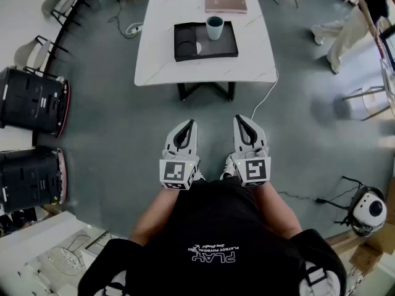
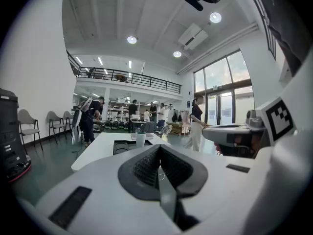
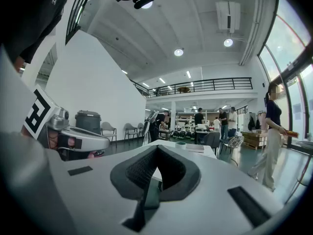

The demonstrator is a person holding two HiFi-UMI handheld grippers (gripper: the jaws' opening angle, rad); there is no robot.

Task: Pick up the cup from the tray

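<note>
A pale teal cup [image 1: 215, 27] stands at the far right corner of a black tray [image 1: 207, 51] on a white table [image 1: 160, 54], well ahead of me. Both grippers hang close to my body, far short of the table. My left gripper [image 1: 187, 124] is shut with nothing in it, and so is my right gripper [image 1: 242, 119]. In the left gripper view the cup [image 2: 141, 138] and the tray [image 2: 122, 146] show small beyond the closed jaw tips [image 2: 159, 149]. The right gripper view catches the cup [image 3: 181, 144] far off past its own closed tips [image 3: 156, 149].
A brown flat book [image 1: 225, 3] lies on the table behind the tray. Two black bins [image 1: 31, 100] stand at the left, with chairs [image 1: 68, 2] beyond. A person [image 1: 352, 23] stands at the far right. A cable [image 1: 265, 100] runs across the grey floor, and a white device [image 1: 369, 211] sits at the lower right.
</note>
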